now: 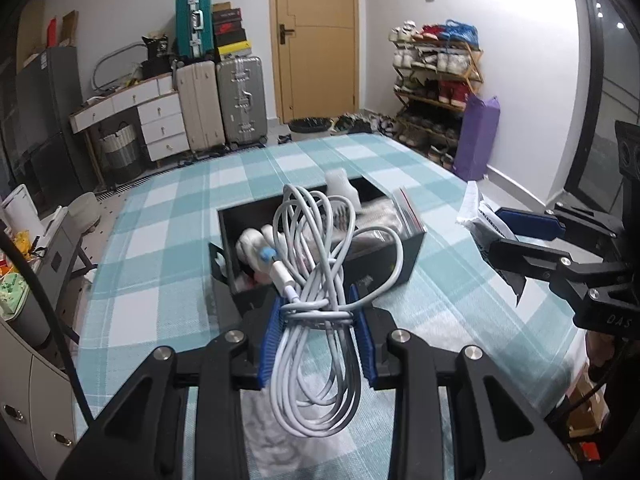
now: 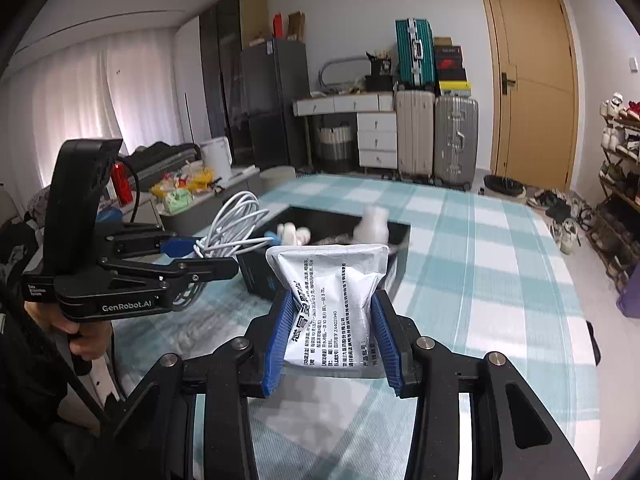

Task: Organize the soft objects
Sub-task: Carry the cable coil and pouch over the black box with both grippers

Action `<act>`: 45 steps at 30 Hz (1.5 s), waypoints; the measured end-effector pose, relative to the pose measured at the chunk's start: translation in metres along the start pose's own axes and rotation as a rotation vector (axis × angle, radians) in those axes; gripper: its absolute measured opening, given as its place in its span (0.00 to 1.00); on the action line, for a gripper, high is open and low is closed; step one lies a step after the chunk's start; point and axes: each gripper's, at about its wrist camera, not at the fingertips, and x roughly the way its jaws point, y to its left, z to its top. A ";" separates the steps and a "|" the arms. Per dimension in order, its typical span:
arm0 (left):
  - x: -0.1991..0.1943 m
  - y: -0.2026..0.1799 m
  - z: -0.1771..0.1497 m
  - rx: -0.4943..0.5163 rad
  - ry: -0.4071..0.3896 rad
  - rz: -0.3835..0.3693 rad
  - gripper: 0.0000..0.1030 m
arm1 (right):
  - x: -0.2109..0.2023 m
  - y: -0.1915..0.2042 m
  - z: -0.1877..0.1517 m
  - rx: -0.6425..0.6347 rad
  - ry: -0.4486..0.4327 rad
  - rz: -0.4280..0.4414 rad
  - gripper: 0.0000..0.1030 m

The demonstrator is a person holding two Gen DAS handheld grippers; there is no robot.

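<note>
My left gripper (image 1: pixel 318 312) is shut on a coiled white cable (image 1: pixel 320 276) and holds it just in front of the black box (image 1: pixel 404 256). The box holds white soft items (image 1: pixel 256 244), a white bottle (image 1: pixel 340 186) and clear bags (image 1: pixel 406 212). My right gripper (image 2: pixel 334 312) is shut on a white printed pouch (image 2: pixel 332 288), held near the box (image 2: pixel 256 272) above the checked cloth. The right gripper also shows at the right of the left wrist view (image 1: pixel 516 240), and the left gripper with the cable (image 2: pixel 236 228) shows at the left of the right wrist view (image 2: pixel 192 256).
The table carries a teal and white checked cloth (image 1: pixel 200 208). Suitcases (image 1: pixel 224 104), a drawer unit (image 1: pixel 160 120), a door (image 1: pixel 316 36) and a shoe rack (image 1: pixel 436 84) stand beyond it. A side counter with clutter (image 2: pixel 180 196) is at the left.
</note>
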 end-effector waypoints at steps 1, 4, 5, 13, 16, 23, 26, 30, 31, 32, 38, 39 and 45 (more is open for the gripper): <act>-0.001 0.001 0.001 -0.002 -0.006 0.006 0.31 | -0.001 0.001 0.003 0.002 -0.008 0.002 0.39; -0.003 0.007 0.006 -0.017 -0.024 0.018 0.31 | -0.001 0.002 0.011 0.007 -0.036 0.010 0.39; -0.002 0.009 0.007 -0.023 -0.030 0.021 0.31 | -0.002 0.003 0.014 0.008 -0.049 0.007 0.39; 0.004 0.030 0.015 -0.080 -0.064 0.035 0.31 | 0.009 0.005 0.034 0.013 -0.076 0.015 0.39; 0.010 0.035 0.017 -0.100 -0.063 0.035 0.31 | 0.018 0.006 0.040 0.016 -0.078 0.020 0.39; 0.031 0.040 0.025 -0.115 -0.052 0.040 0.31 | 0.040 0.004 0.053 0.020 -0.057 0.028 0.39; 0.039 0.042 0.029 -0.124 -0.047 0.037 0.31 | 0.054 0.004 0.059 0.015 -0.038 0.018 0.39; 0.051 0.043 0.034 -0.128 -0.037 0.038 0.31 | 0.072 0.000 0.065 0.009 -0.009 0.001 0.39; 0.054 0.043 0.035 -0.128 -0.036 0.040 0.31 | 0.077 0.000 0.066 0.004 0.002 -0.006 0.39; 0.056 0.043 0.037 -0.126 -0.035 0.042 0.31 | 0.081 -0.001 0.066 0.003 0.007 -0.017 0.39; 0.071 0.042 0.044 -0.122 -0.021 0.041 0.31 | 0.103 -0.010 0.066 -0.021 0.065 -0.082 0.39; 0.073 0.042 0.045 -0.122 -0.019 0.041 0.31 | 0.106 -0.012 0.066 -0.024 0.074 -0.084 0.39; 0.083 0.040 0.049 -0.110 -0.004 0.030 0.31 | 0.125 -0.013 0.064 -0.070 0.118 -0.108 0.39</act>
